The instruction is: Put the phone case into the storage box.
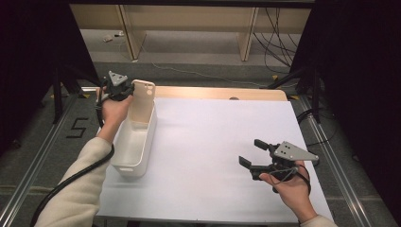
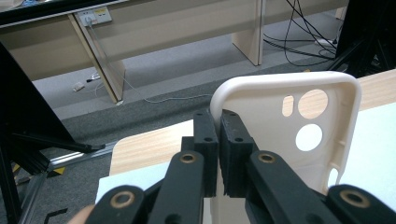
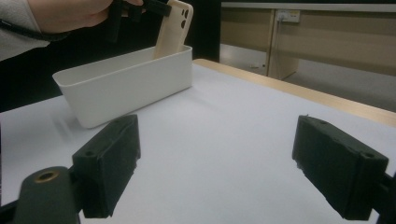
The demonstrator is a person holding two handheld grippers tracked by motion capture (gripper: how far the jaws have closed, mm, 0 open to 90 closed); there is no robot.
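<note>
High view: phone case (image 1: 143,101) is gripped at its edge by left claw (image 1: 124,91), clenched on it, held upright w/ lower end inside white bin (image 1: 136,142) at desk's (image 1: 213,156) left side. Left gripper view: case rim is pinched btwn pads. Right claw (image 1: 253,158) is held released, jaws wide apart, over white sheet, well apart from bin.

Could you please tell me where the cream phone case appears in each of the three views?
High view: phone case, upper left, upright in the bin's far end, clamped by the left gripper.
Left gripper view: centre-right, its edge pinched between the jaws.
Right gripper view: top, left of centre.
Shared landmark: the white bin.
</note>
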